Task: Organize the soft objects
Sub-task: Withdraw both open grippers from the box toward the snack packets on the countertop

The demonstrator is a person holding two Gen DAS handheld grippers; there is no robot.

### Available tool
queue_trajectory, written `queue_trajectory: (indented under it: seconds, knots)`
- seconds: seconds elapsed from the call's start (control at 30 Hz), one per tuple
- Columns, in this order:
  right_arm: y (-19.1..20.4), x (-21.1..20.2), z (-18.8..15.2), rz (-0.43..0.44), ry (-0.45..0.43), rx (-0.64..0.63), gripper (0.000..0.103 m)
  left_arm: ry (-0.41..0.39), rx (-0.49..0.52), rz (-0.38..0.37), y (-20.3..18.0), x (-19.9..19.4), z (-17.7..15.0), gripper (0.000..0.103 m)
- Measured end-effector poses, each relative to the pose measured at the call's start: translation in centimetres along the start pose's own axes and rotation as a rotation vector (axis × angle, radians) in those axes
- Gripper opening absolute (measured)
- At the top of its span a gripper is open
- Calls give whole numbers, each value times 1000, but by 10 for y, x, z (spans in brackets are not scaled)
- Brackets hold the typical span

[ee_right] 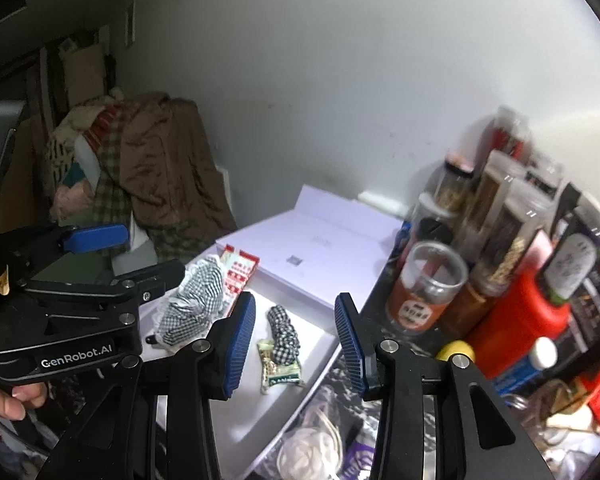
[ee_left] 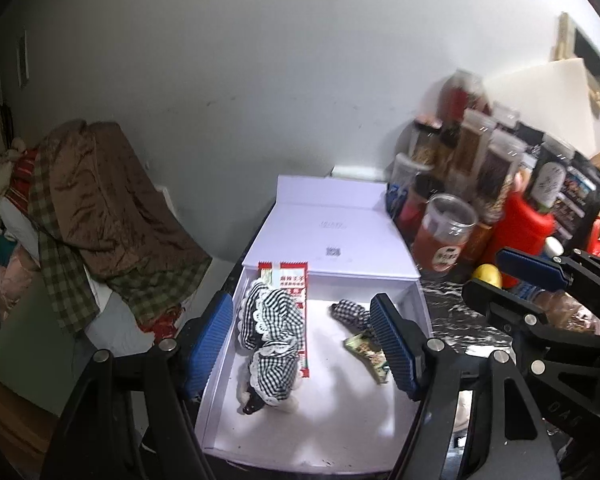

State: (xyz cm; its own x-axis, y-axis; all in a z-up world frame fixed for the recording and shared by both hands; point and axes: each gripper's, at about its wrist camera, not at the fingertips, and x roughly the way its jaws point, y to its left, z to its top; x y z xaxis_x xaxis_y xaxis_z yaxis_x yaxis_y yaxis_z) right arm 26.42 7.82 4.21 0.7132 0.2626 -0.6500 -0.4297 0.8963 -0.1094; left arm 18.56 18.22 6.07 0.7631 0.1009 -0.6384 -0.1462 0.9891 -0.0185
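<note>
Scrunchies lie in the white box (ee_left: 414, 304): a big checked frilly one (ee_left: 270, 322) on the left over a red packet (ee_left: 296, 280), a small checked one (ee_right: 283, 330) on the right by a green sachet (ee_right: 280, 372). I hold my left gripper (ee_left: 300, 344) above the box, jaws apart and empty. My right gripper (ee_right: 296, 348) hangs beside it, jaws apart, nothing between them.

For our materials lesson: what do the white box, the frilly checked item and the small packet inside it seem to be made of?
White box: probably rigid cardboard with a matt finish, given its flat walls and creased hinged lid.
Frilly checked item: soft woven gingham fabric with white lace-like trim; it bunches and folds.
Small packet: likely printed plastic or foil film, crinkled and slightly glossy.
</note>
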Motion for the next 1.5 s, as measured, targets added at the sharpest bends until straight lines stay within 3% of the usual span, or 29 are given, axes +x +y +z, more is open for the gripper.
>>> queue_trajectory:
  seconds: [0.47,0.8,1.1,1.5]
  knots:
    - [-2,-96,-14,-29,-140,-6,47,-134,59,-34,-37,-90,-9,71]
    - [-8,-154,-46,-69,-193,8,59,-168,104,-94,-70,-132,-34,71]
    - [-13,-179,-82,-100,-179,29,60,-142,127,-164,-99,-141,-63,71]
    - [-34,-169,-141,-143,-65,159,63,-31,147,-219,-118,-119,-107,71]
